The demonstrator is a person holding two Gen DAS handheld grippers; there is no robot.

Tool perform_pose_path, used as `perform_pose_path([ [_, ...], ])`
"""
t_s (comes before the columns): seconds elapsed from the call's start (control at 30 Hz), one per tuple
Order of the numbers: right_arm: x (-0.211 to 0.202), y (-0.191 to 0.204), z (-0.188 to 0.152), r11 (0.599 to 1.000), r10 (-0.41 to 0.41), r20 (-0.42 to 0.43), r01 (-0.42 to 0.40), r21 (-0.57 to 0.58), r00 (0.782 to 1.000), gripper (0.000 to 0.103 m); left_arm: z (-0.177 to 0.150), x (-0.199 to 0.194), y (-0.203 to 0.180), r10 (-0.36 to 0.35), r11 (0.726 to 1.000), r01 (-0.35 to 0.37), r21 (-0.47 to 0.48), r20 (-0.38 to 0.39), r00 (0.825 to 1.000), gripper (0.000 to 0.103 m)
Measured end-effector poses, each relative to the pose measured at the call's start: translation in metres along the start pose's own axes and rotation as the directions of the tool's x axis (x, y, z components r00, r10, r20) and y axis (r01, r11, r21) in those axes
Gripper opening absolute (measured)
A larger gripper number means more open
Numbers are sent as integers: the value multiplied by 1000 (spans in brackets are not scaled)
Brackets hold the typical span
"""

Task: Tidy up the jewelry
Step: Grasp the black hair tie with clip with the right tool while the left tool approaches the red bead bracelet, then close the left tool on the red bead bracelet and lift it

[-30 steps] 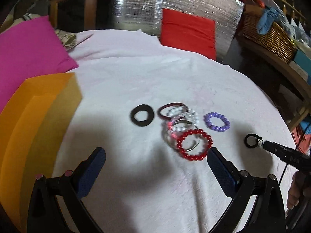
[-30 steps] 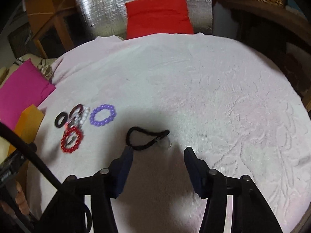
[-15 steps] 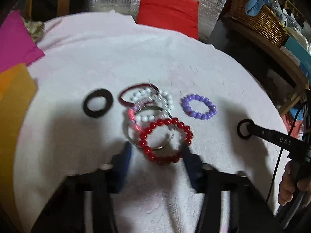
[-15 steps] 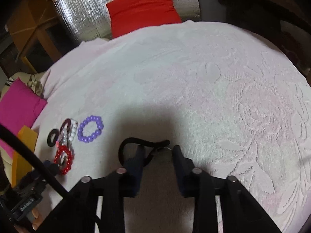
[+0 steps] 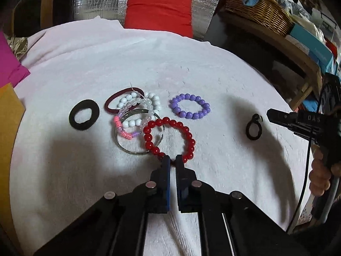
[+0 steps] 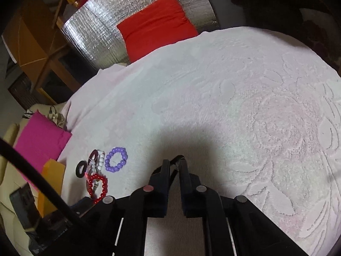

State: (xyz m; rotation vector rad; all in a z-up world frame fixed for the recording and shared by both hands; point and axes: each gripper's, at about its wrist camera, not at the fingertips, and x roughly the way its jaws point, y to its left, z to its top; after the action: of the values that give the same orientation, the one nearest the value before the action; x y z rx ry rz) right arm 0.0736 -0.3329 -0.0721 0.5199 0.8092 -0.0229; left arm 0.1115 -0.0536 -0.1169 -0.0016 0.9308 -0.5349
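Observation:
On the white cloth point(image 5: 213, 81) lies a heap of jewelry: a red bead bracelet point(image 5: 187, 132), a white bead bracelet point(image 5: 153, 102), a metal bangle point(image 5: 127, 149) and a maroon hair tie point(image 5: 109, 104). A purple bead bracelet point(image 5: 189, 108) and a black scrunchie point(image 5: 84, 117) lie beside it. My left gripper point(image 5: 173, 160) is shut on the near edge of the red bracelet. My right gripper point(image 6: 175, 162) is closing, its jaws nearly together. It pinches a thin black hair tie point(image 6: 178, 157), which also shows in the left wrist view as the same hair tie point(image 5: 253, 128).
A red cushion point(image 5: 158, 12) and silver foil sheet stand behind the table. A pink cloth point(image 6: 40, 143) and an orange folder point(image 5: 8, 123) lie at the left. A wicker basket point(image 5: 255, 10) sits on a shelf at the right. A hand point(image 5: 319, 177) holds the right gripper.
Both grippers went from open to nearly closed. The left one moved forward and down onto the red bracelet's near edge. The right one closed around the black hair tie.

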Motion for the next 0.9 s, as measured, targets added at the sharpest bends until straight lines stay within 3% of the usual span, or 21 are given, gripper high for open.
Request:
perform_pose_path([
  [0.13, 1, -8, 0, 998, 11, -30, -9, 59, 999, 12, 0, -8, 5, 42, 999, -42, -1, 35, 998, 5],
  [0.2, 5, -13, 2, 996, 10, -60, -5, 85, 998, 30, 1, -11, 7, 62, 998, -62, -3, 51, 997, 6],
  [0.23, 8, -15, 2, 995, 14, -75, -7, 104, 997, 41, 3, -11, 8, 84, 996, -84, -10, 53, 995, 10],
  [0.27, 8, -18, 0, 993, 16, -78, -6, 118, 997, 48, 4, -10, 8, 107, 994, -107, -14, 53, 993, 25],
  [0.3, 10, -18, 1, 991, 14, -74, -4, 132, 997, 48, 5, -9, 8, 125, 992, -124, -14, 58, 990, 38],
  [0.37, 13, -17, 1, 993, -8, -63, 16, 120, 998, 48, 6, -5, 6, 155, 988, -154, -17, 60, 986, 44],
  [0.47, 25, -12, 0, 993, -21, -88, 31, 114, 996, 48, 9, 3, 0, 165, 986, -164, -11, 47, 985, 44],
  [0.57, 33, -3, 1, 994, -70, -70, 75, 79, 995, 33, 10, 9, -9, 174, 985, -175, 11, 39, 984, 44],
  [0.73, 35, 1, 3, 994, -102, -46, 104, 30, 994, 24, 9, 15, -14, 188, 981, -189, 29, 36, 981, 43],
  [0.8, 33, 5, 4, 994, -105, -33, 106, 10, 994, 24, 9, 16, -16, 195, 980, -196, 37, 34, 980, 29],
  [0.9, 26, 8, 5, 995, -98, -3, 98, -8, 995, 24, 10, 16, -17, 219, 975, -221, 41, 37, 975, 16],
])
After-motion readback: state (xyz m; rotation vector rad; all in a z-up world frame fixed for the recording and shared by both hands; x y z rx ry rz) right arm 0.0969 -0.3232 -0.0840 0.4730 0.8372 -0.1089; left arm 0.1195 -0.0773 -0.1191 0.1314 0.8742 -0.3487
